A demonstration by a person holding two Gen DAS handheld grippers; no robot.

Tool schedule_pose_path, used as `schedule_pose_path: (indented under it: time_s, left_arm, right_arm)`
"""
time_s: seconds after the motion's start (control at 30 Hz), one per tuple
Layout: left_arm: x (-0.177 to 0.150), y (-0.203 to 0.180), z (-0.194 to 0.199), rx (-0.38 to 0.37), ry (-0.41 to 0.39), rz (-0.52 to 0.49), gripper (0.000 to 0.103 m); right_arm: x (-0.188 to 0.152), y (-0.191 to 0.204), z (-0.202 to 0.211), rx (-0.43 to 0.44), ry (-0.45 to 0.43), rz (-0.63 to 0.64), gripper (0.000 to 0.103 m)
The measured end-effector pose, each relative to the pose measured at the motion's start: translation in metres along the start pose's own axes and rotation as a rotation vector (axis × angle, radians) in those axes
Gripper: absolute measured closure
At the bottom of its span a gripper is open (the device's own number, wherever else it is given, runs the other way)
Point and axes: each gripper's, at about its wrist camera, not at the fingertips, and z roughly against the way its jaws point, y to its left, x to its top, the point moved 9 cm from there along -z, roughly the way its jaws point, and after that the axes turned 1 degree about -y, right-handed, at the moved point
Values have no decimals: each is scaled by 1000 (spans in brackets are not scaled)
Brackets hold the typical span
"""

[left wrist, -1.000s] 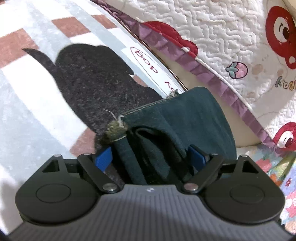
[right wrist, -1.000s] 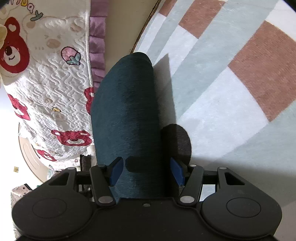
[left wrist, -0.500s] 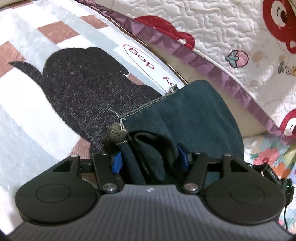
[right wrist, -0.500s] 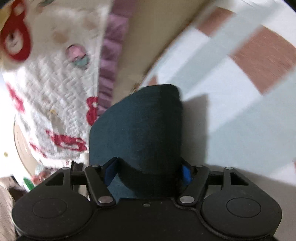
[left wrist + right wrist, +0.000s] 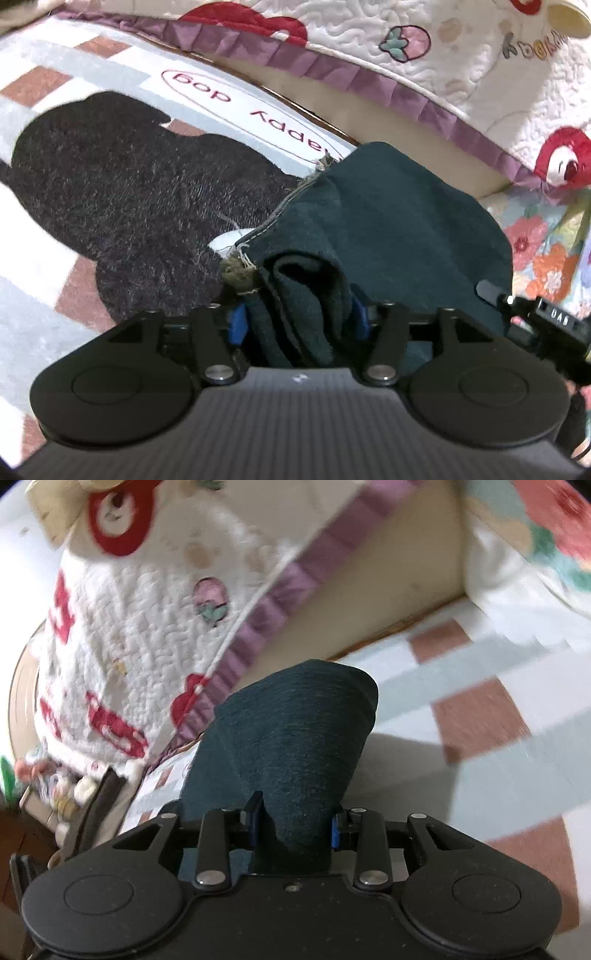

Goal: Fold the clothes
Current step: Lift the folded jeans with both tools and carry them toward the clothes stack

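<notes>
A person holds two black handheld grippers low over a checked rug [image 5: 92, 59] of pale grey, white and brick-red squares, printed with a large black dog shape [image 5: 122, 206] and the words "happy dog" in a red oval. Both grippers hold the same dark teal garment [image 5: 399, 221], a heavy, denim-like piece with a frayed hem and pale stitching along one edge. The left gripper [image 5: 297, 321] has its jaws roughly half open, and they have just eased slightly wider; a thick bunch of folded cloth fills the space between the blue pads [image 5: 236, 325], which press on it from both sides. From there the garment spreads away to the right, over the rug's edge. The right gripper [image 5: 293, 823] has its jaws closer together, having just been closing, and they pinch a narrower fold of the same garment [image 5: 295, 731], which rises ahead of the gripper in a rounded hump above the rug [image 5: 476, 716]. Just behind the rug hangs a white quilted cover [image 5: 147, 620] with red bears, strawberries and a purple pleated trim. This view is blurred.
</notes>
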Motion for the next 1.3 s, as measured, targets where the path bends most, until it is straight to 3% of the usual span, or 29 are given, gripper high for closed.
schedule_pose_path:
  time_s: [0.07,0.2,0.3,0.37,0.43,0.63,0.73,0.83,0.97,1.03,1.07,1.13,1.17,1.2,1.3]
  left_arm:
    - [2,8,-5,-39,17,68,34]
    - [9,12,-14,-76,-1,119,33]
    - [7,-4,-23,-41,1,23,36]
    - [10,-20,-22,-66,3,-53,57]
    - [16,-37,-13,-84,-16,-138,66]
    - [0,-64,-2,-26,-31,-325,68]
    - [-7,-48,-12,-18,-11,-245,62]
    - [-9,-30,-20,-45,21,-130,56]
    - [-13,-18,-34,-78,70,-6,36]
    - [-14,-19,-35,-95,64,14,39]
    - [-14,-22,-33,-96,62,-2,52]
    - [-14,-30,-28,-87,52,-58,65]
    - [-14,-36,-23,-72,40,-106,67]
    - [-14,-41,-18,-57,29,-155,68]
    - [-13,-43,-7,-65,23,-115,69]
  right_arm:
    - [-1,-6,1,11,-1,-24,65]
    - [-3,-20,-4,51,2,-101,63]
    - [-7,-33,-7,127,-2,-215,62]
    - [-9,-40,-10,163,-3,-284,60]
    - [-10,-39,-10,149,-6,-275,60]
    - [-1,-24,-1,206,-46,-254,60]
    - [-3,-29,-5,130,-25,-200,60]
    - [-4,-35,-5,140,-19,-232,55]
    - [-11,-47,-10,134,15,-265,40]
    - [-13,-47,-11,166,5,-276,41]
    - [-14,-45,-12,181,11,-276,39]
    - [-14,-38,-9,198,-22,-257,48]
    - [-13,-34,-5,216,-41,-246,59]
    - [-12,-29,-3,228,-48,-233,62]
    - [-7,-14,4,247,-51,-193,64]
